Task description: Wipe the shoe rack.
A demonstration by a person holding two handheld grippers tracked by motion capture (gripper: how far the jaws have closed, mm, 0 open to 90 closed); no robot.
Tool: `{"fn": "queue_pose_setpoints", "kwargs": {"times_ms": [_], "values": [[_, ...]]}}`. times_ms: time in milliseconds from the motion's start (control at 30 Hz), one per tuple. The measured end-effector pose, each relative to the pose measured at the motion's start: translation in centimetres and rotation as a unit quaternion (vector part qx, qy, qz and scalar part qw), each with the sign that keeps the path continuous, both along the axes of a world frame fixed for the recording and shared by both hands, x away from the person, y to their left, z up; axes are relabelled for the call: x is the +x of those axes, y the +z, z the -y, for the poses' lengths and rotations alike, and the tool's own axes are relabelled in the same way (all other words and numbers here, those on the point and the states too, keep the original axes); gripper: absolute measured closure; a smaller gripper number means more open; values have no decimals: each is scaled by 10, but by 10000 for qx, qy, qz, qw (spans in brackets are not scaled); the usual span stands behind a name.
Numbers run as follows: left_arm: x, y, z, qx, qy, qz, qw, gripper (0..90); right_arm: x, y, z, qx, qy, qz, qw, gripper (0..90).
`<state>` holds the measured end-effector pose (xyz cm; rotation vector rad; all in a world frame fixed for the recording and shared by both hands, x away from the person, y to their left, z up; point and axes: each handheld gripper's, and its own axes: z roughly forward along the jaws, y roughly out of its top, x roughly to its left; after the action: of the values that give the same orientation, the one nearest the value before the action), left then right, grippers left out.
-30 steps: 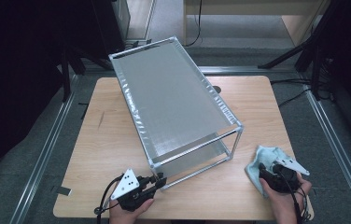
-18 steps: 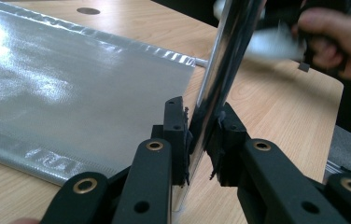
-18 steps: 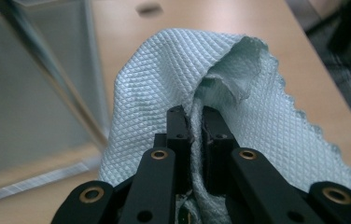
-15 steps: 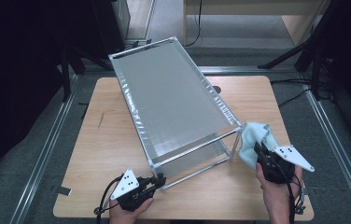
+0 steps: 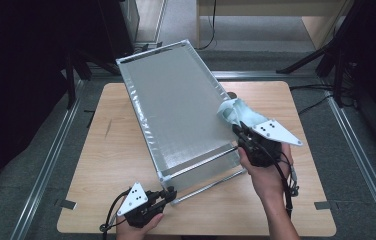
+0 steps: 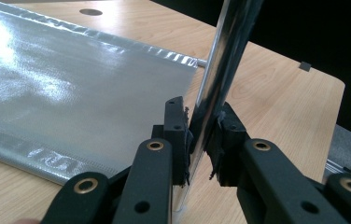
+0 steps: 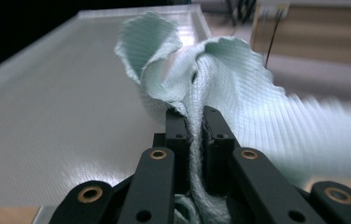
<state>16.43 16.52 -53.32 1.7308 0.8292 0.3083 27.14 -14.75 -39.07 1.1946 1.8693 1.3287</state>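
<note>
Silver mesh-topped rack [image 5: 176, 107] is sitting at an angle on the wooden table [image 5: 296, 210], one of each, taking up most of the space. Compared with a second ago, the right hand has been lifting the pale green cloth [image 5: 233, 112] off the tabletop, and now it's hovering at the rack's right edge, just above the top panel. So I'm guessing a wipe of that top surface is about to start.

Two grippers, one cloth. The right gripper [image 5: 237, 129] is pinching a bunched fold of the cloth tight between its jaws, after closing on it moments ago. The left gripper [image 5: 170, 194] is staying put, clamped on the chrome leg [image 6: 220, 65] at the rack's near corner, steadying the frame.
</note>
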Motion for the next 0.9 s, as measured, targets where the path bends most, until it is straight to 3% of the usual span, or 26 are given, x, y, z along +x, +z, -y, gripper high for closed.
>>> {"fn": "queue_pose_setpoints", "kwargs": {"times_ms": [133,400,500,567,600,733,900], "values": [[0,0,3,13,-58,4,10000,789,0,-3,8,96,-91,-98,9999,838],[-2,1,17,71,-234,62,9997,793,-6,1,29,-37,-491,-70,9988,831],[-1,1,19,43,-264,43,9996,792,-7,1,35,155,-617,-143,9979,775],[0,1,18,14,-252,7,9997,791,-7,0,31,133,-539,-146,9983,690],[1,1,18,-7,-237,-15,9997,789,-7,0,29,40,-497,-128,9987,689],[2,1,18,15,-188,0,9998,790,-10,-2,24,74,-490,-207,9986,804],[2,1,18,23,-173,-7,9998,791,-18,-5,13,72,-238,-194,9995,820]]}}
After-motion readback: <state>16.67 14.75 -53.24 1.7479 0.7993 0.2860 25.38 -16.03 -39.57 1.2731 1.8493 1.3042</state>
